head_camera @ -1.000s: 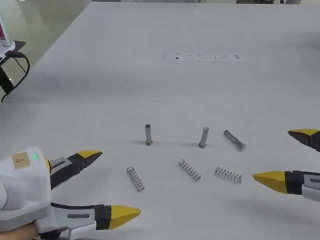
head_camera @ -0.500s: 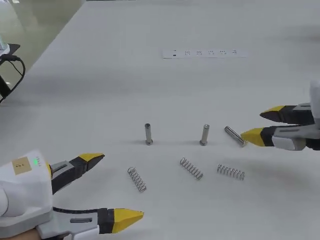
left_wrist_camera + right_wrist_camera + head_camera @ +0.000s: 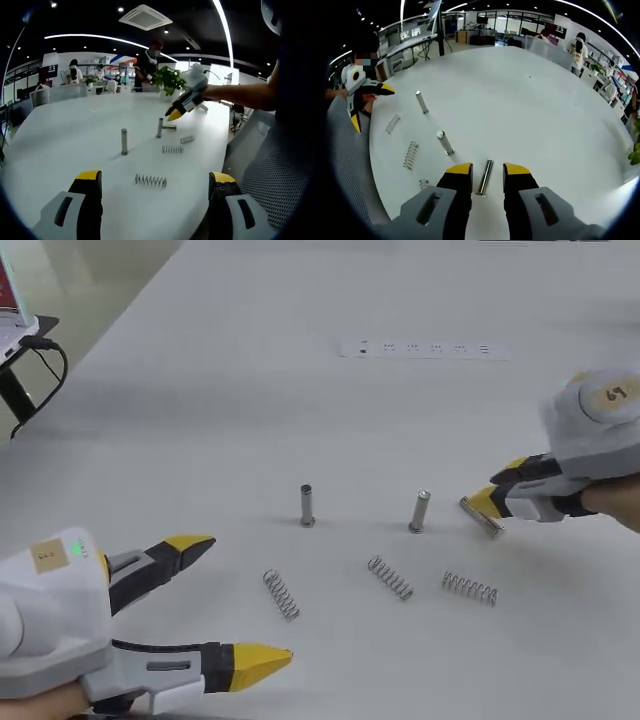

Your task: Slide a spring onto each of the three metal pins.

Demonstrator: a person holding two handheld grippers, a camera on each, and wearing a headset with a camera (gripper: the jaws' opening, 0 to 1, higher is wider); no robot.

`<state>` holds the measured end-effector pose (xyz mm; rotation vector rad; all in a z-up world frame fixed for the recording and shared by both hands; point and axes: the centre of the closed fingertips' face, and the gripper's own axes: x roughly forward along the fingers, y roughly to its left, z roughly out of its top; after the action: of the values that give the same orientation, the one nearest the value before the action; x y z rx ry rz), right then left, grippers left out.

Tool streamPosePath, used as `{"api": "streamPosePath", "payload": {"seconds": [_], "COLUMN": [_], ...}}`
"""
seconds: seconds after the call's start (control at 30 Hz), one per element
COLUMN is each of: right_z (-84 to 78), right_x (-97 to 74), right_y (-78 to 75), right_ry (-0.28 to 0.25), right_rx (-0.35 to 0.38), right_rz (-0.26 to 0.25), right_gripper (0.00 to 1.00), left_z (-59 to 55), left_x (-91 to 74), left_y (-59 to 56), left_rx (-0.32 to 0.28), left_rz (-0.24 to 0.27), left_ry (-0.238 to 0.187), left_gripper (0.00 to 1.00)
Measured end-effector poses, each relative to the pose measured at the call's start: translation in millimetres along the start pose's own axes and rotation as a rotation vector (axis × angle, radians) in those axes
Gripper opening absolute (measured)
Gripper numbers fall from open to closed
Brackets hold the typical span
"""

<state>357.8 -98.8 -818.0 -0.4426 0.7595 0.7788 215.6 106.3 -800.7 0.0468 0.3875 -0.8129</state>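
Two metal pins point(image 3: 307, 505) point(image 3: 420, 511) stand upright on the white table point(image 3: 200, 420). A third pin point(image 3: 487, 520) lies flat to their right. Three springs point(image 3: 281, 594) point(image 3: 390, 578) point(image 3: 469, 588) lie in a row in front of them. My right gripper point(image 3: 497, 485) is down at the lying pin point(image 3: 484, 177), which sits between its slightly parted jaws with a gap on each side. My left gripper point(image 3: 235, 605) hovers wide open at the near left, with the nearest spring point(image 3: 151, 180) lying ahead between its jaws, untouched.
A white power strip point(image 3: 425, 348) lies at the far side of the table. The table's left edge runs diagonally, with a black cable point(image 3: 45, 355) beyond it. A potted plant point(image 3: 167, 80) and people stand in the background.
My right gripper has travelled from the near right up to the lying pin, and its jaws have narrowed around it. The left gripper has stayed put. Pins and springs have not moved.
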Motion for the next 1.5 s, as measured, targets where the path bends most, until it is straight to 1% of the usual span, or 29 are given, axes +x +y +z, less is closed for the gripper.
{"api": "streamPosePath", "payload": {"seconds": [0.17,0.37,0.7,0.87,1.1,1.13,1.33,1.5], "right_z": [-1.8,-9.2,-12.3,-13.7,-17.2,-18.2,-17.9,-17.9], "right_x": [7.4,14.5,23.8,28.7,31.3,31.7,32.9,32.9], "right_y": [0.1,-1.7,-2.0,-0.7,-3.6,-3.4,-5.0,-5.3], "right_ry": [0.027,0.074,0.106,0.121,0.132,0.137,0.144,0.158], "right_rx": [0.004,0.019,0.039,0.045,0.073,0.079,0.084,0.092], "right_rz": [-0.002,-0.004,0.006,0.007,-0.001,0.003,0.007,0.008], "right_gripper": [0.19,0.15,0.11,0.1,0.09,0.09,0.08,0.07], "left_z": [0.7,1.3,0.8,1.4,1.9,1.8,0.0,0.5], "left_x": [0.1,-0.3,-0.2,-0.3,-0.3,-0.4,0.0,-0.2], "left_y": [-0.4,-0.5,-0.2,0.4,1.0,1.4,0.8,1.1], "left_rx": [0.001,0.001,-0.005,-0.011,-0.015,-0.015,-0.01,-0.012], "left_rz": [-0.003,-0.003,-0.001,0.001,0.003,0.004,0.001,0.002], "left_ry": [-0.003,-0.005,-0.004,-0.01,-0.014,-0.014,-0.004,-0.007], "left_gripper": [0.85,0.85,0.84,0.84,0.83,0.83,0.82,0.82]}}
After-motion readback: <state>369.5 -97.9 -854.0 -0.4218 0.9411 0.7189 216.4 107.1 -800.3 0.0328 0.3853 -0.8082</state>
